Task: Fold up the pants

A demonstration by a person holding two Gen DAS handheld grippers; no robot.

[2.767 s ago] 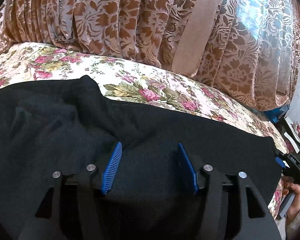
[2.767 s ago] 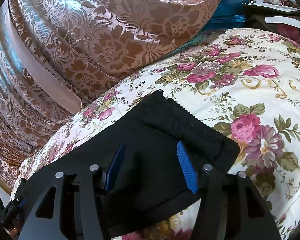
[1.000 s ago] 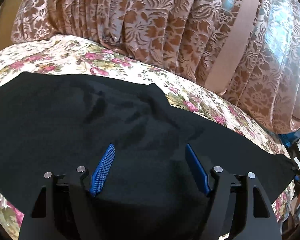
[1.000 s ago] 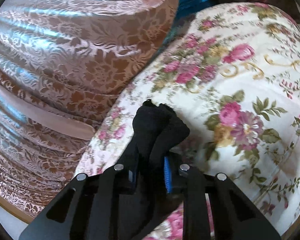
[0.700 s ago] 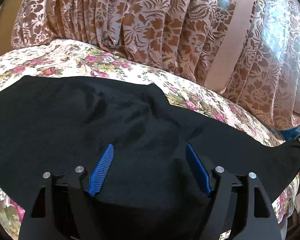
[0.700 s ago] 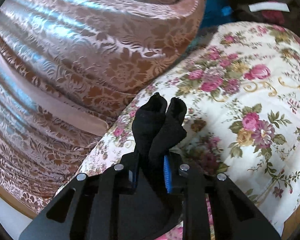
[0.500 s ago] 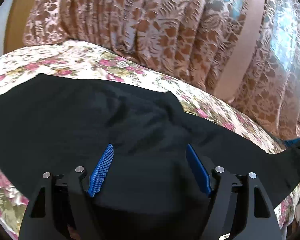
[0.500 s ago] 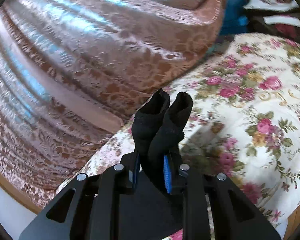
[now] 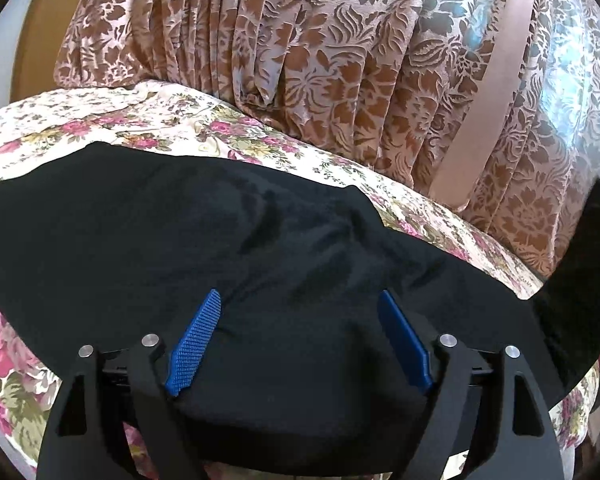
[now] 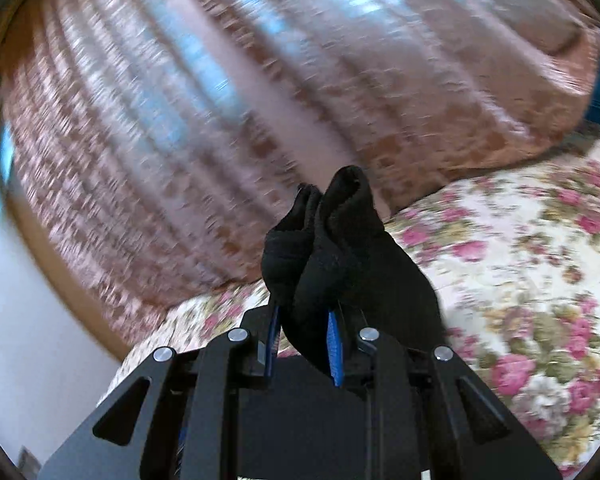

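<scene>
Left gripper (image 9: 300,300), black two-finger claw with blue ribbed pads (image 9: 194,344), jaws opening, spread wide over black soft fabric pants (image 9: 180,240). Cloth lies between and under the pads, no pinch visible. Pants spread flat ahead of the claw and to both sides, a few creases just ahead. At far right one black end lifts off the cream floral bedsheet (image 9: 172,112). Beyond the sheet, pleated pink-brown floral curtain (image 9: 340,60) with plain pink band.
</scene>
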